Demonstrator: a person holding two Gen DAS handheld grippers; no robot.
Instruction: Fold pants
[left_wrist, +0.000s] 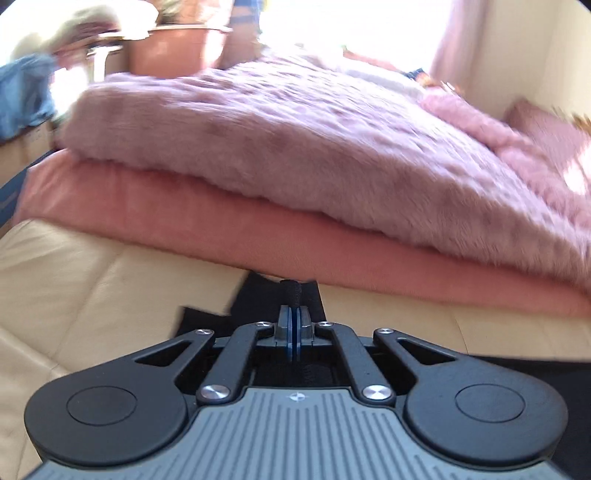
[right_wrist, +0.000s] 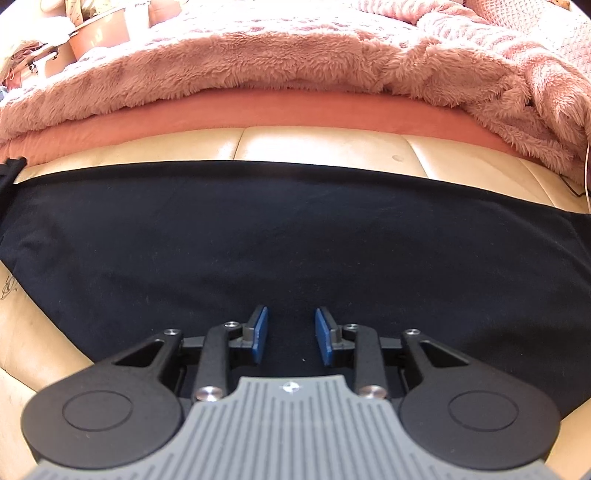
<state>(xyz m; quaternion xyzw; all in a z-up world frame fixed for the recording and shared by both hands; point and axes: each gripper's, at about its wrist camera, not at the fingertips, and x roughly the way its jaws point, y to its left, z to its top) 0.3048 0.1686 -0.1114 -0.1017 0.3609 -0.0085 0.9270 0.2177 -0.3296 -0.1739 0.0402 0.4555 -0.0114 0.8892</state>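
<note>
Pants (right_wrist: 295, 236) lie flat on the cream couch (right_wrist: 317, 144), long axis running sideways beneath the spread right gripper (right_wrist: 291, 334), while the left gripper (left_wrist: 294, 315), pressed together, pinches their end.

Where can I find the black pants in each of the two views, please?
Left wrist view: black pants, a small patch at bottom centre, around the left gripper.
Right wrist view: black pants spread across the middle.
Shared landmark: fluffy pink blanket.
</note>
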